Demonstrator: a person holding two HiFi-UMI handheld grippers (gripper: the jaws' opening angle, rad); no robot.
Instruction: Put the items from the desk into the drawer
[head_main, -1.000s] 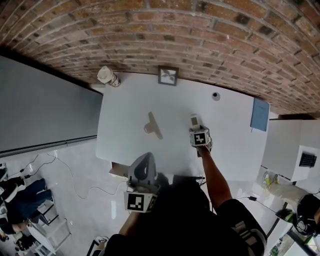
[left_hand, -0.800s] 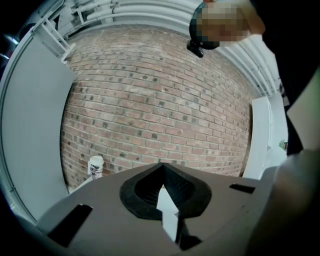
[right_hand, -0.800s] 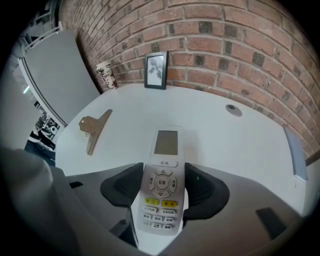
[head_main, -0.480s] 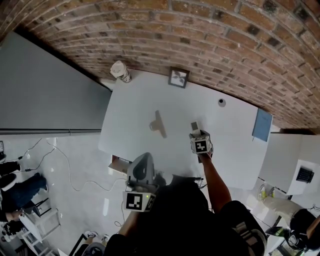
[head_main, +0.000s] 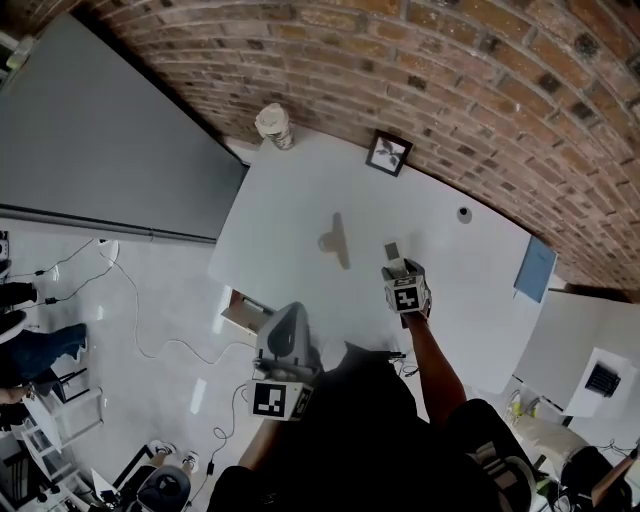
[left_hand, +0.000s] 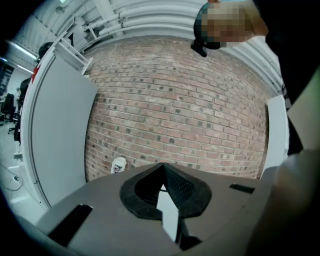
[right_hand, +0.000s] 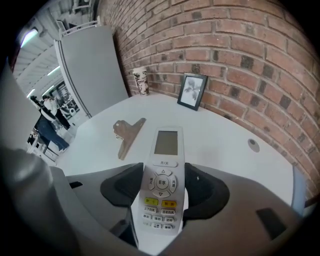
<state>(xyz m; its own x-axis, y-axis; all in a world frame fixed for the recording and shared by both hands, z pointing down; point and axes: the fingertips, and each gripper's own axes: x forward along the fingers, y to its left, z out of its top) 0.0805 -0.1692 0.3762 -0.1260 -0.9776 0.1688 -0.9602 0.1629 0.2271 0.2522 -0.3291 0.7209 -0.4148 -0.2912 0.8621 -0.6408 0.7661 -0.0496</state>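
A white remote control (right_hand: 161, 190) with a small screen lies lengthwise between the jaws of my right gripper (right_hand: 162, 172), which is shut on it. In the head view the remote (head_main: 392, 251) points away from me over the white desk (head_main: 290, 210), with the right gripper (head_main: 404, 281) behind it. I cannot tell whether the remote touches the desk. A tan clip (head_main: 337, 240) (right_hand: 127, 135) lies left of it. My left gripper (head_main: 285, 345) (left_hand: 162, 170) is held off the desk's near edge, shut and empty. What looks like an open drawer (head_main: 242, 312) shows below the desk's near-left corner.
Along the brick wall stand a paper cup (head_main: 272, 125) (right_hand: 141, 81) and a small picture frame (head_main: 388, 152) (right_hand: 192, 91). A small round cap (head_main: 463, 213) (right_hand: 254, 145) and a blue notebook (head_main: 532, 270) lie to the right. A grey partition (head_main: 110, 140) borders the desk's left side.
The head view has swung, so the desk sits more slanted in the picture. My right gripper keeps its hold on the remote, now a little closer to the clip. The left gripper stays put.
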